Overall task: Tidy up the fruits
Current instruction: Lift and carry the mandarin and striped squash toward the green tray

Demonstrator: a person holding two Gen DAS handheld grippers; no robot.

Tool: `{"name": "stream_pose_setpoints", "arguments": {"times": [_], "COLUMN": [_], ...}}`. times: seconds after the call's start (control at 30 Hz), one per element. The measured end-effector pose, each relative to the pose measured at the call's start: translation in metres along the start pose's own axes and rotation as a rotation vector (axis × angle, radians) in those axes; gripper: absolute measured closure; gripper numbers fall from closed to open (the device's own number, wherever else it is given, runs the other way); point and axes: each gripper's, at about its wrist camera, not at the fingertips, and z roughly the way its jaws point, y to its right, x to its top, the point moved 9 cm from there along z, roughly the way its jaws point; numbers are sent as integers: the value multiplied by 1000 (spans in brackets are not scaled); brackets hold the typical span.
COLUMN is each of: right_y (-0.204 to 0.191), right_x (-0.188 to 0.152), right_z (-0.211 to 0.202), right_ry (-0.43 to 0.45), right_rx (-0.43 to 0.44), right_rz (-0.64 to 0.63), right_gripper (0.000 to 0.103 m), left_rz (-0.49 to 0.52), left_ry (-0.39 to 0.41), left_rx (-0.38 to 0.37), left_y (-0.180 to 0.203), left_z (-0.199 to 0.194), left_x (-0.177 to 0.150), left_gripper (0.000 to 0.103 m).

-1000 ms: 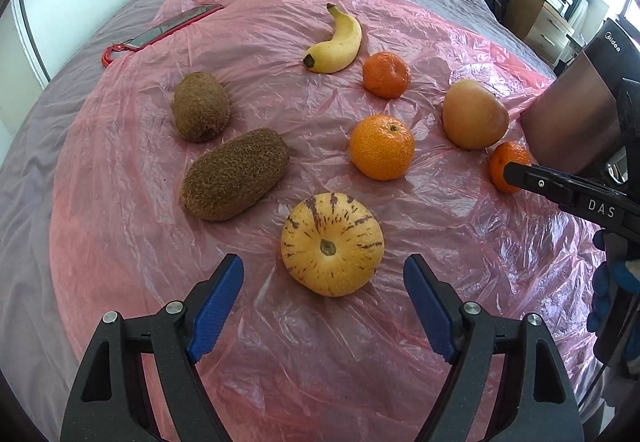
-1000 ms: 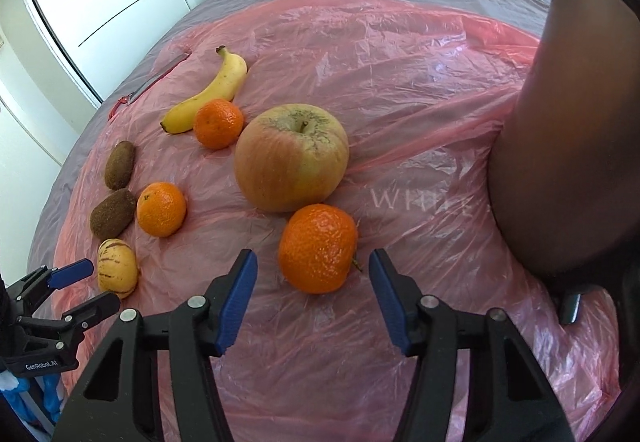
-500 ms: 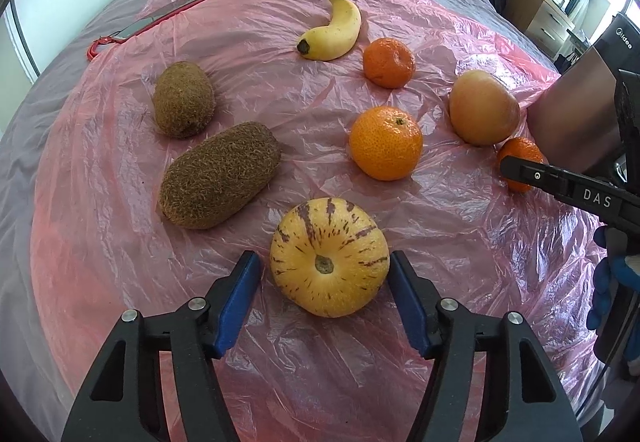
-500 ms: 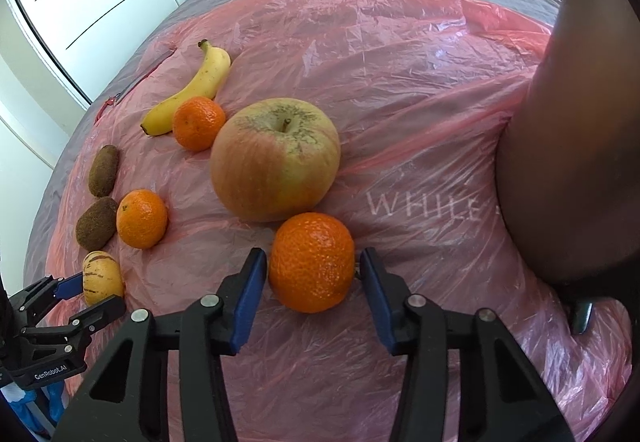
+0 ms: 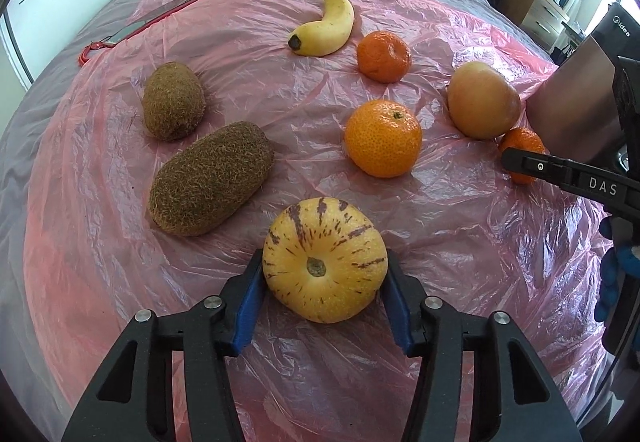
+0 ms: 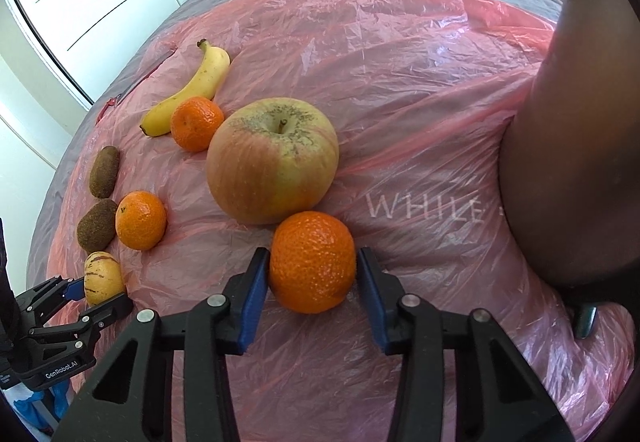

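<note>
Left fingers (image 5: 256,294) clamping striped melon (image 5: 324,262), right fingers (image 6: 256,282) clamping tangerine (image 6: 313,262)

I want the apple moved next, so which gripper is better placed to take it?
Right, probably. The apple sits just beyond the right gripper, touching the mandarin its closing jaws now clamp. The left gripper has closed on the striped melon, farther away. Either must unload first.

Each black-framed gripper (image 5: 324,306) has blue pads (image 5: 248,302), silver screws and white lettering.
</note>
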Motion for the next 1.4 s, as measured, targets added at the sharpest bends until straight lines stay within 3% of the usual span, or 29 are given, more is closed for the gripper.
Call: {"name": "stream_pose_setpoints", "arguments": {"times": [0.73,1.4], "right_y": [-11,-41], "right_x": [3,-44], "right_z": [-47,-113], "right_ry": [67,85], "right_rx": [2,6], "right_rz": [-28,-96], "right_gripper": [39,39], "left_rz": [-17,-42], "left_ry": [64,128], "left_rx": [0,-25], "left_y": [0,7], "left_z": [-42,-104], "left_x": [4,-28], "left_gripper": [55,55]}}
